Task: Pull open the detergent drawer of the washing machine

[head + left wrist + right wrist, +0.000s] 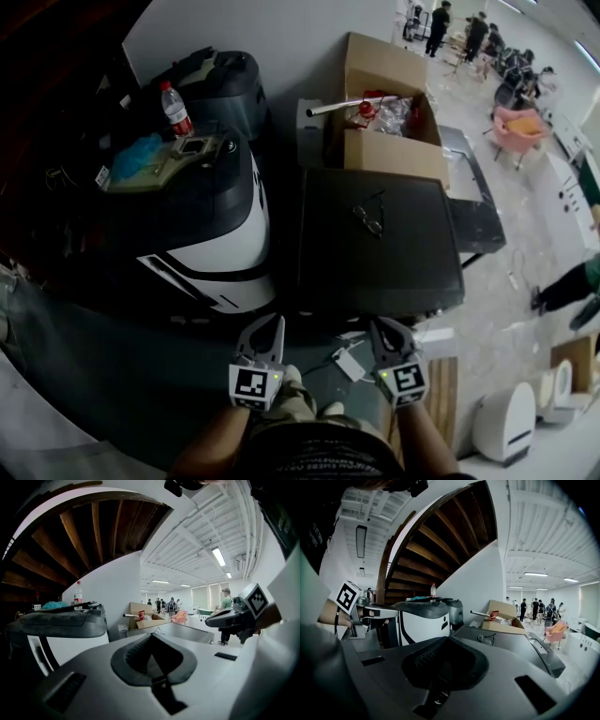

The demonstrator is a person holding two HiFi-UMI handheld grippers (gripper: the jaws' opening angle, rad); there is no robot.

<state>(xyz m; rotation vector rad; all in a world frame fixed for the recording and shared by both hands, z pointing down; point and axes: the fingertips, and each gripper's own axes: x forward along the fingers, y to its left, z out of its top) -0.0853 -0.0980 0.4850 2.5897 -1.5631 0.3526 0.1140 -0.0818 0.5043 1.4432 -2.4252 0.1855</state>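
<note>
- left gripper (264,322) is held low and close to the person's body. Its jaws are closed tip to tip with nothing between them.
- right gripper (387,325) is level with it, just beside it on the right. Its jaws are also closed and empty.
- washing machine (398,267) has a dark flat top and sits right ahead of both grippers. Neither gripper touches it.
- detergent drawer: the front face is hidden from above and no view shows it, so open or closed can't be told.
- glasses (368,218) lie on the washing machine top, near the middle.
- cardboard box (394,155) stands behind the washing machine, open and full of clutter, with a metal tube (337,107) sticking out.
- white-and-black machine (225,234) stands left of the washing machine, just beside it. A bottle (174,108) with a red cap and a blue cloth (136,153) are on top.
- people (473,33) stand far back in the hall.
</note>
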